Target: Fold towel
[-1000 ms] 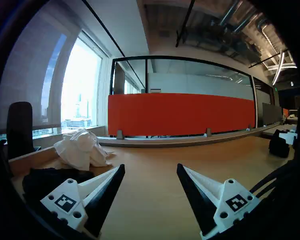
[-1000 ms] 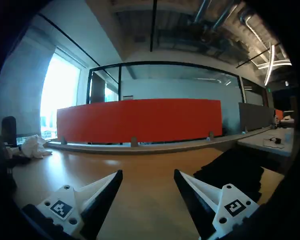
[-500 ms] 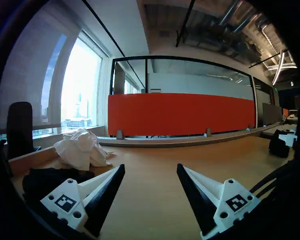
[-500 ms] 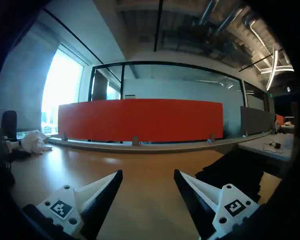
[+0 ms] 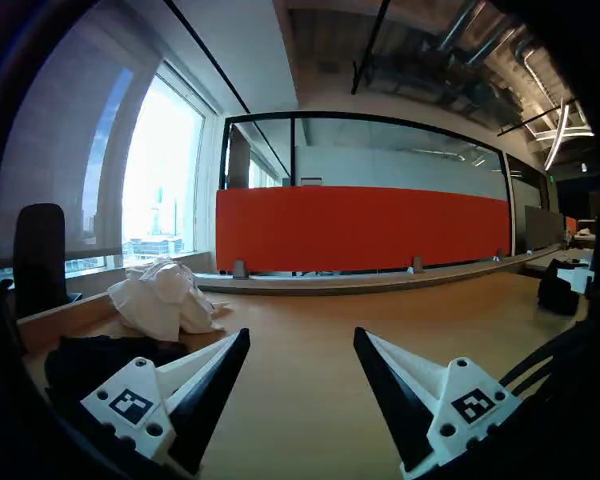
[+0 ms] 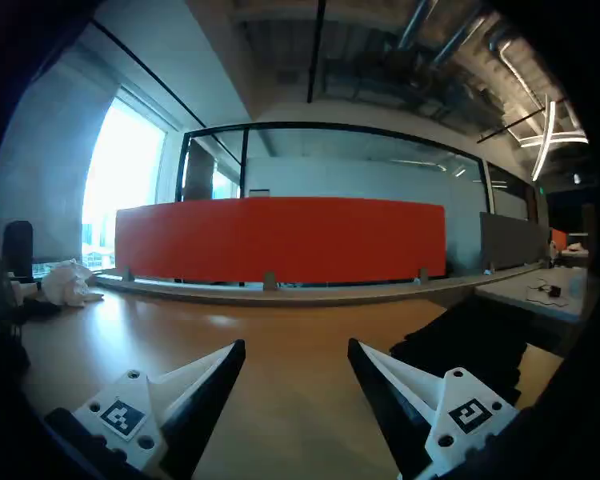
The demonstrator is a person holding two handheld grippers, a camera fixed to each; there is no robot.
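Currently L gripper (image 5: pixel 300 330), R gripper (image 6: pixel 295 342) jaws apart; white towel (image 5: pixel 160 300) crumpled on desk (image 5: pixel 316 384).

I see daylight blowing out the window (image 5: pixel 162 176) at nine o'clock, a strip light (image 5: pixel 558 136) glaring at two, edges bowed, focus sharp.

Right gripper (image 6: pixel 296 352) shifted slightly; white towel (image 6: pixel 66 282) appears higher.

The wooden tabletop (image 5: pixel 428 314) looks smooth and faintly glossy; the crumpled white towel (image 5: pixel 162 300) is soft matt cloth.
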